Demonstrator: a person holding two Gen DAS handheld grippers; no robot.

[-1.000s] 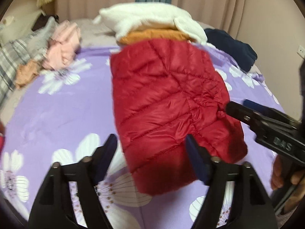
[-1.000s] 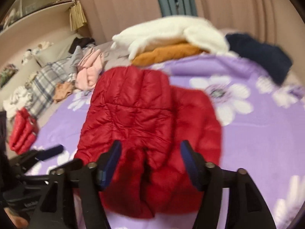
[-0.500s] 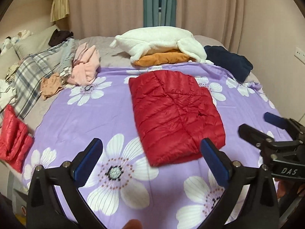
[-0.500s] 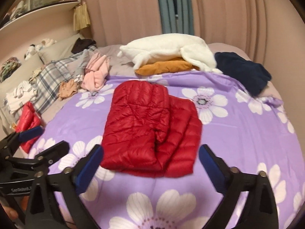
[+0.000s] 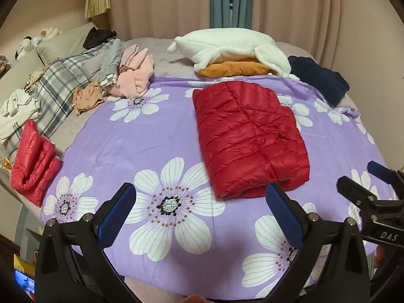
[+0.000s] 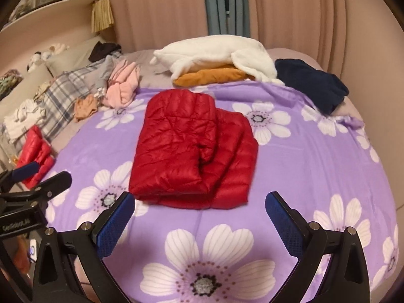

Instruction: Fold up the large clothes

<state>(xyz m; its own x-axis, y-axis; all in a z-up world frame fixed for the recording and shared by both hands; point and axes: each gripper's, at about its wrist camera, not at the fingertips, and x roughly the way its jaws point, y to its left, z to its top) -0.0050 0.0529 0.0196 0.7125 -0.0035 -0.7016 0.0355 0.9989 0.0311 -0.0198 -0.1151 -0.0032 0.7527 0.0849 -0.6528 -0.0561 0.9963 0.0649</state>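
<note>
A red quilted puffer jacket (image 5: 250, 136) (image 6: 192, 149) lies folded into a compact rectangle on the purple flowered bedspread (image 5: 141, 136) (image 6: 303, 156). My left gripper (image 5: 199, 197) hovers open near the bed's front edge, below and left of the jacket, with nothing between its blue pads. My right gripper (image 6: 199, 204) is open too, just in front of the jacket's near edge and clear of it. The right gripper (image 5: 363, 179) shows at the right edge of the left wrist view; the left gripper (image 6: 38, 174) shows at the left edge of the right wrist view.
A white fleece (image 5: 227, 45) lies on an orange garment (image 5: 234, 68) at the back, a navy garment (image 5: 320, 80) to its right. Pink (image 5: 133, 75), plaid (image 5: 60, 85) and tan clothes pile at the left, with another folded red jacket (image 5: 32, 159).
Both grippers have opened wide, let go of the red jacket, and pulled back and up from it. The jacket now lies folded and looks smaller in both views.
</note>
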